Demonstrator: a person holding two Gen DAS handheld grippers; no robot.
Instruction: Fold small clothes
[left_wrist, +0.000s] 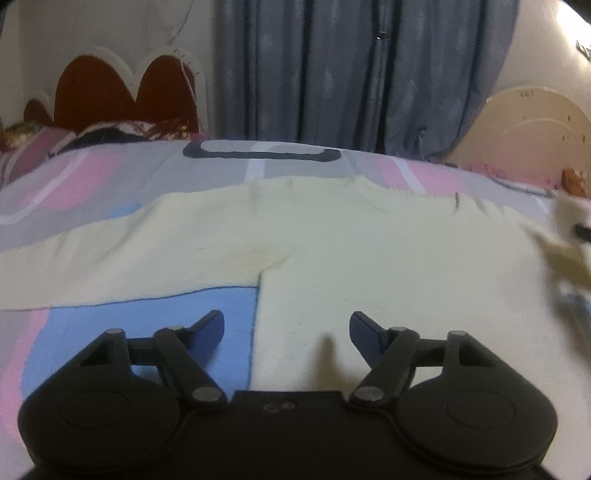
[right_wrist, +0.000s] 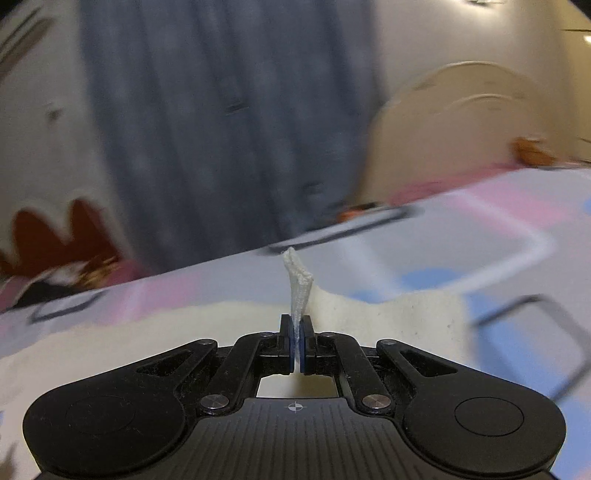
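Bed (left_wrist: 110, 177) with patterned sheet carries the pale yellow garment (left_wrist: 332, 236), spread flat. Left gripper (left_wrist: 287, 325) hovers over the garment's near edge, jaws wide, empty. Right gripper (right_wrist: 297, 345) jaws clamp a raised garment corner.

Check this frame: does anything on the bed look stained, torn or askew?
A faint yellowish stain marks the cream garment by its left armpit. A small dark mark sits near its far right edge. Otherwise nothing stands out.
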